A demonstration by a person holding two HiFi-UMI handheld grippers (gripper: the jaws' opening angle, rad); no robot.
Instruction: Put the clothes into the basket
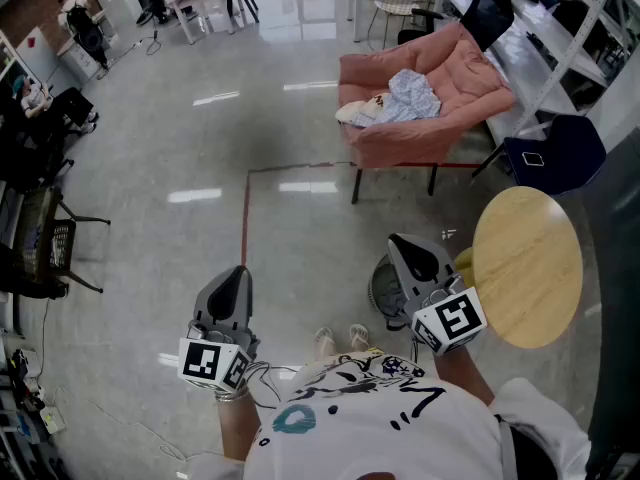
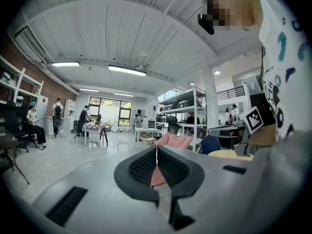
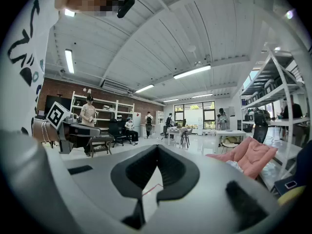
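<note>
head view: clothes (image 1: 405, 98) lie heaped on the pink chair (image 1: 420, 138), well apart from left gripper (image 1: 236, 272) and right gripper (image 1: 398, 242); the likely basket (image 1: 383, 290) sits by the feet (image 1: 340, 338). left gripper view: jaws closed, empty, aimed chairward, probably for the approach. right gripper view: closed on nothing too.

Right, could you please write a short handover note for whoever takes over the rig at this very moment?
Left gripper: shut, empty, held roughly level in front of the body.
Right gripper: shut, empty, likewise.
Clothes: a light bundle lying on the seat of the pink chair, some way ahead.
Basket: probably the dark round container beside the round wooden table, partly hidden behind the right gripper.
Done: nothing; no garment has been picked up.
Left: go to the chair, grasp the clothes, carry them back and drop them in.
</note>
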